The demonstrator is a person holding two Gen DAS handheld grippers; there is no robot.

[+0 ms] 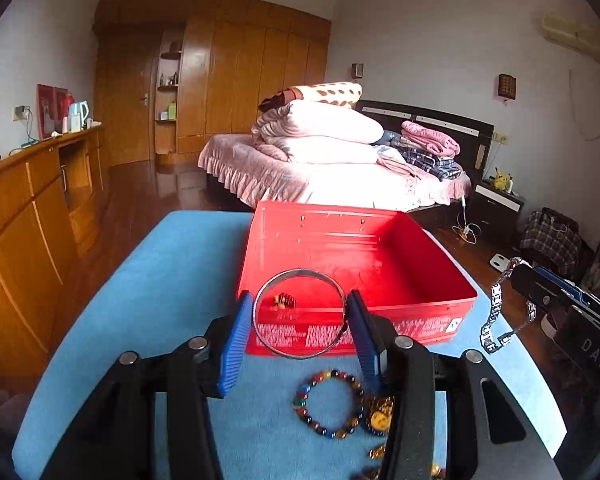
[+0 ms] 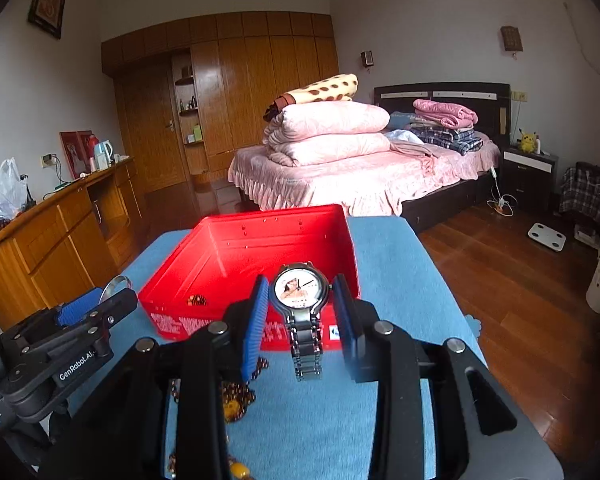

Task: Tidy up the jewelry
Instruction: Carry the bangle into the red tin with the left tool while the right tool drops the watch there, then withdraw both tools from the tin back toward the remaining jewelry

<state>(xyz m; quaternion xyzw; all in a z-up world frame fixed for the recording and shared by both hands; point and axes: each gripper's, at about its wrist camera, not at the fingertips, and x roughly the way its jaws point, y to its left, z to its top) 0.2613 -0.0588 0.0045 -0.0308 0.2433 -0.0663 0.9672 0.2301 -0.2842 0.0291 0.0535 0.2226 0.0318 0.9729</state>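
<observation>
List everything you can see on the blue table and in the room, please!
red box: one, red, open, on the blue table
small beaded piece: one, dark, inside the box
bangle: one, silver, held in the left gripper
watch: one, silver with a white face, held in the right gripper
bead bracelet: one, many colours, on the table near the box
amber pieces: a few, yellow, beside the bracelet
bed: one, pink cover, behind the table
folded quilts: a stack, pink, on the bed
wardrobe: one, brown wood, at the back wall
left gripper: black with blue pads, jaws on the bangle
right gripper: black with blue pads, jaws on the watch
</observation>
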